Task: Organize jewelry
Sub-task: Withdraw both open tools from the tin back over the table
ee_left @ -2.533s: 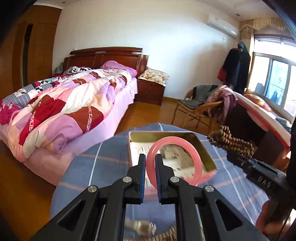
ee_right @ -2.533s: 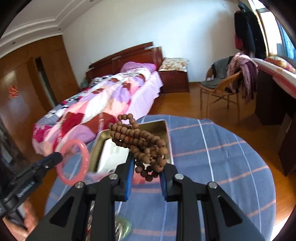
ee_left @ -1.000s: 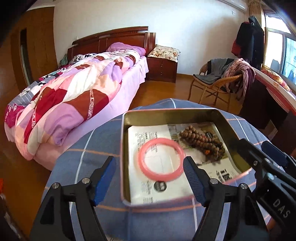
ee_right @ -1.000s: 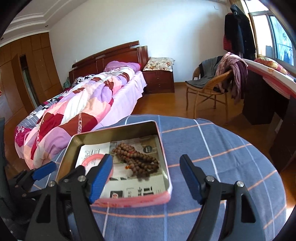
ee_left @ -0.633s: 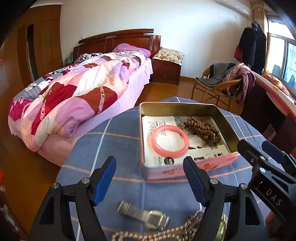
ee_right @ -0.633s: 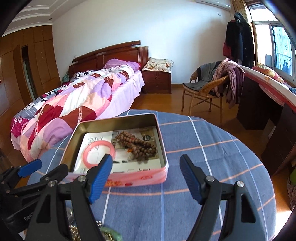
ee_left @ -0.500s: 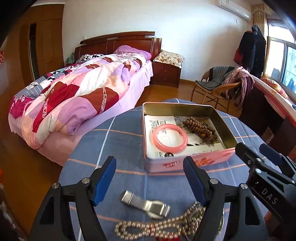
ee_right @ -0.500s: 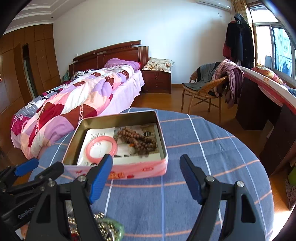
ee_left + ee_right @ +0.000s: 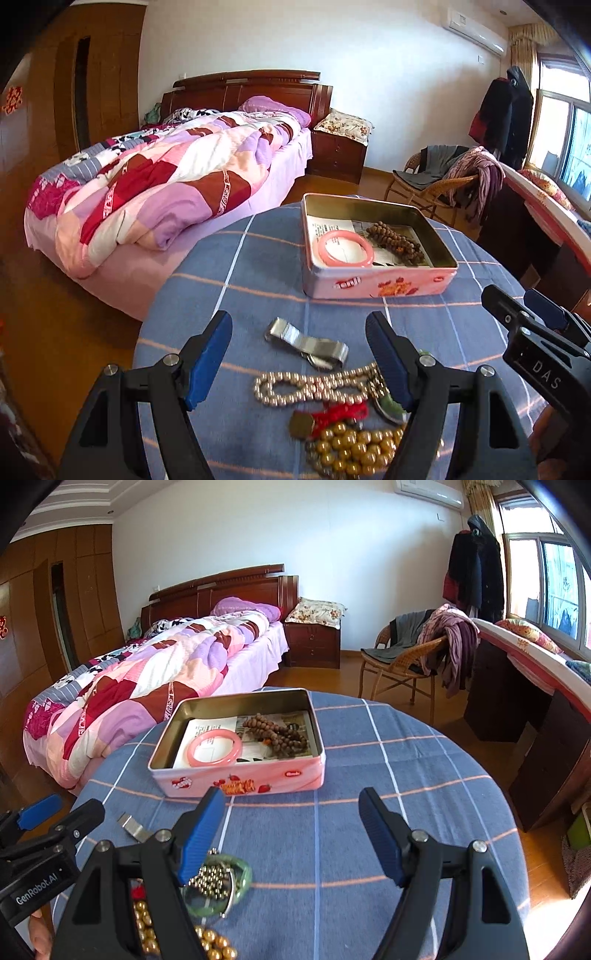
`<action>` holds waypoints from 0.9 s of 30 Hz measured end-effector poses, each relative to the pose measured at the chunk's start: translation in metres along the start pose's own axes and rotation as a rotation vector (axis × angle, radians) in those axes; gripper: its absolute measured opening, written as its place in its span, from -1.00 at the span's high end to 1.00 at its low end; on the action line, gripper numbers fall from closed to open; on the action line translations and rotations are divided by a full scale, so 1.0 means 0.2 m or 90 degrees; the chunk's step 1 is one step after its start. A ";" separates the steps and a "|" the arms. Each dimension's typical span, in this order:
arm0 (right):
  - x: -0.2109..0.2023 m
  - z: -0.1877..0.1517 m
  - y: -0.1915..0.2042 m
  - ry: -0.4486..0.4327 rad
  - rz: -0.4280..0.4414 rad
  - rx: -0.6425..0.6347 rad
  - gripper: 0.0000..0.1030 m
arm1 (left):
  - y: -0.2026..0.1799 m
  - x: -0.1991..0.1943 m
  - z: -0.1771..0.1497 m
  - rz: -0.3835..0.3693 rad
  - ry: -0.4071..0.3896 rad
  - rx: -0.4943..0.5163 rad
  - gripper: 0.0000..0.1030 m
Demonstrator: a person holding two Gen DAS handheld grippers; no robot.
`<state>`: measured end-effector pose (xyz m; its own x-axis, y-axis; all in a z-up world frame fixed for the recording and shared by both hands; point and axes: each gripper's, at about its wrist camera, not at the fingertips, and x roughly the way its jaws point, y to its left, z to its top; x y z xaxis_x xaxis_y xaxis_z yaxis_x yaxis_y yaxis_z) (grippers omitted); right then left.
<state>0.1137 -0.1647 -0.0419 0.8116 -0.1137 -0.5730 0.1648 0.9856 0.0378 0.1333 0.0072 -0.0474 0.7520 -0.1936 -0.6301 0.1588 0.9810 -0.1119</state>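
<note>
A pink tin stands on the blue checked tablecloth. It holds a pink bangle and brown wooden beads. Near me lie a silver watch, a pale bead string, gold beads with a red tassel, and a green bangle. My left gripper is open and empty above the watch. My right gripper is open and empty, right of the pile.
The round table's edge drops to a wooden floor on all sides. A bed stands at the left, a wicker chair with clothes at the back right, and a dark desk at the right.
Both grippers let go of the pink bangle and wooden beads into the tin, opened wide, and drew back toward the near side. The loose jewelry pile has come into view.
</note>
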 end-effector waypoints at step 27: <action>0.03 -0.24 -0.04 0.098 0.094 -0.002 0.09 | 0.18 -0.02 -0.25 0.046 0.042 0.049 -0.45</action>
<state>0.0900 -0.1679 -0.0845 0.7311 0.0522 -0.6802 0.0491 0.9905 0.1288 0.1046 0.0445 -0.0880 0.7195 -0.1186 -0.6843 0.1562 0.9877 -0.0069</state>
